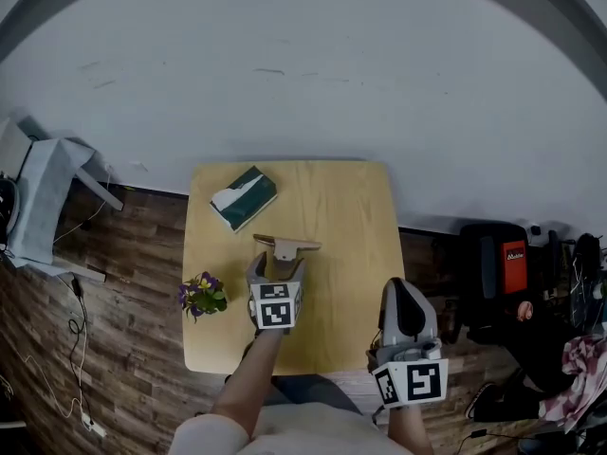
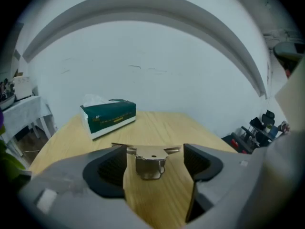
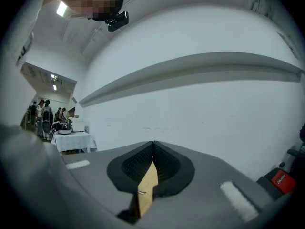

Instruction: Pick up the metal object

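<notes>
Standing wide apart, the jaws of the left gripper (image 2: 155, 168) hold nothing, and the metal object (image 2: 149, 160) sits on the table (image 1: 351, 207) between their tips, its flat wings reaching toward both pads; I cannot tell if a wing touches the left pad. To the left of these jaws a small flower plant (image 1: 202, 295) stands at the table's left edge. Ahead and to the left lies a green tissue box (image 2: 108, 117), well apart from the object. Ahead and to the right of the jaws the wood is bare up to the far edge and the right edge. The right gripper (image 3: 152, 149) hangs at the table's near right corner, its jaws pressed together on nothing.
</notes>
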Tool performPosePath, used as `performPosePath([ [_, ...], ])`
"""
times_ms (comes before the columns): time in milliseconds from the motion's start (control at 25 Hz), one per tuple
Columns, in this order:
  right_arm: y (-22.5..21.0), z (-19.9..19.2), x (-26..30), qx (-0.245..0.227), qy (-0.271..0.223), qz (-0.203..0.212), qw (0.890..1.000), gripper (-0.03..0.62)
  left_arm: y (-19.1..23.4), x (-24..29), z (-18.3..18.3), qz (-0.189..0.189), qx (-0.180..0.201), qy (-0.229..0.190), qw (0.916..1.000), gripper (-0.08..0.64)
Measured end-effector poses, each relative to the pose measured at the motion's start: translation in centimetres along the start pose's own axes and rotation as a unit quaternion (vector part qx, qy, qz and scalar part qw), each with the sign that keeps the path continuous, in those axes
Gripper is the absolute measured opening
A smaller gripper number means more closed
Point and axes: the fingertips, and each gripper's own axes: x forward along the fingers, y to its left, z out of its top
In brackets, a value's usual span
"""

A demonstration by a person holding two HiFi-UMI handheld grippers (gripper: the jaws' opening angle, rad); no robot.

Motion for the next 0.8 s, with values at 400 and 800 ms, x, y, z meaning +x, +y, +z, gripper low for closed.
performPosePath([
  [400,-2.1,-1.7,0.4,0.004,0.024,-0.017,1.0,0.002,1.0,4.4,-1.8,0.035,-0.019,0.057,0.9976,0.383],
  [800,-2.3,-2.1,1.3,0.004,0.03,-0.012,0.999,0.002,2.0,5.5,-3.2,0.064,-0.009,0.081,0.9946,0.3],
])
